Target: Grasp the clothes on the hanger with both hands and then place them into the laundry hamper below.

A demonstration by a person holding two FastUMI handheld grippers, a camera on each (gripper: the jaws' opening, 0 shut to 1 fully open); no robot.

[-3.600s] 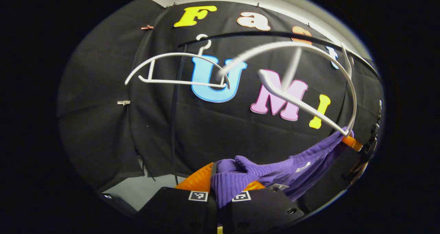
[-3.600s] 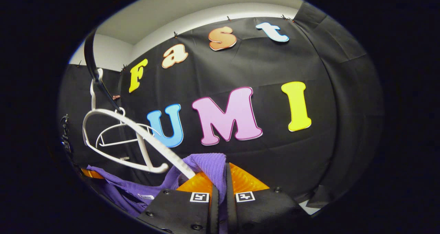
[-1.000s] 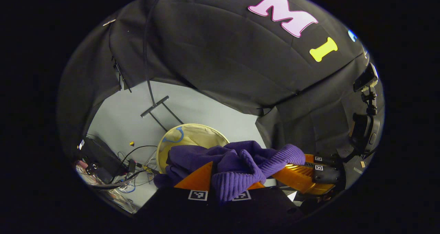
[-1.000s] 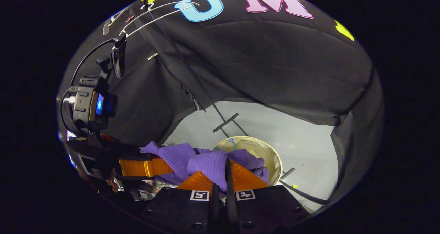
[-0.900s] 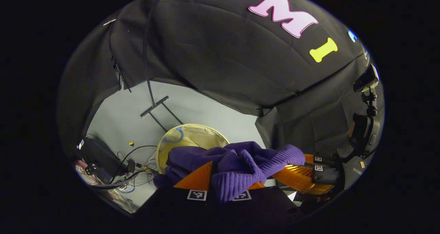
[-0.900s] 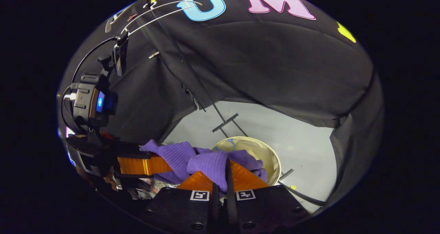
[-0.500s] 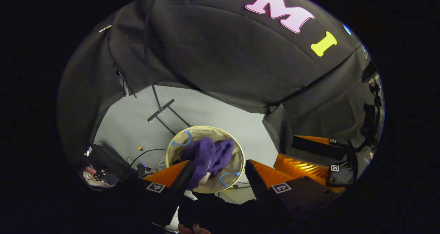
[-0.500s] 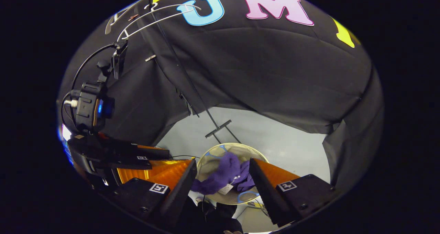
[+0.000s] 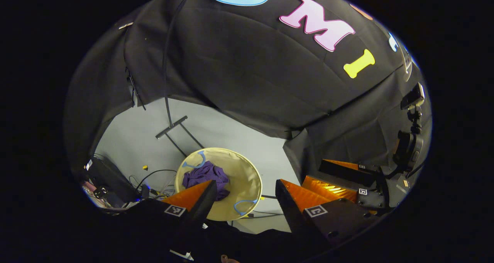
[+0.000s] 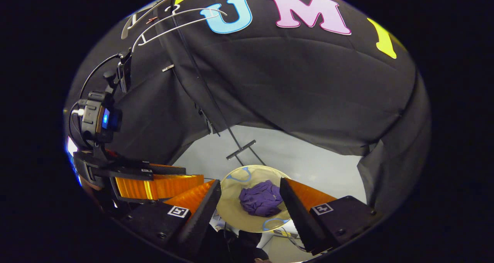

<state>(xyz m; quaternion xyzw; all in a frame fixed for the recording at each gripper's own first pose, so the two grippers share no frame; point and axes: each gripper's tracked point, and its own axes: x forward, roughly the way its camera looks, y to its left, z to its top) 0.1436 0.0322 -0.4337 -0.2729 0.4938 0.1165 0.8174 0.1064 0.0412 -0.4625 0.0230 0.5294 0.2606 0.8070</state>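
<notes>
The purple knitted garment (image 9: 205, 174) lies crumpled inside the round cream laundry hamper (image 9: 247, 178) on the floor below. In the right gripper view the garment (image 10: 261, 197) rests on the bottom of the hamper (image 10: 231, 209). My left gripper (image 9: 244, 191) hangs open above the hamper, nothing between its fingers. My right gripper (image 10: 251, 191) is open too, straight over the hamper. The right gripper (image 9: 339, 178) appears at the right of the left gripper view, and the left gripper (image 10: 154, 182) at the left of the right gripper view. Bare white hangers (image 10: 173, 17) hang high on the rail.
The clothes rack's black pole and foot (image 9: 171, 122) stand just behind the hamper. Cables and a dark box (image 9: 112, 178) lie on the grey floor to the left. Black cloth walls close in behind and on both sides.
Both grippers opened and let go of the purple garment, which dropped and settled in the hamper. Before that both moved down from the hanger with it.
</notes>
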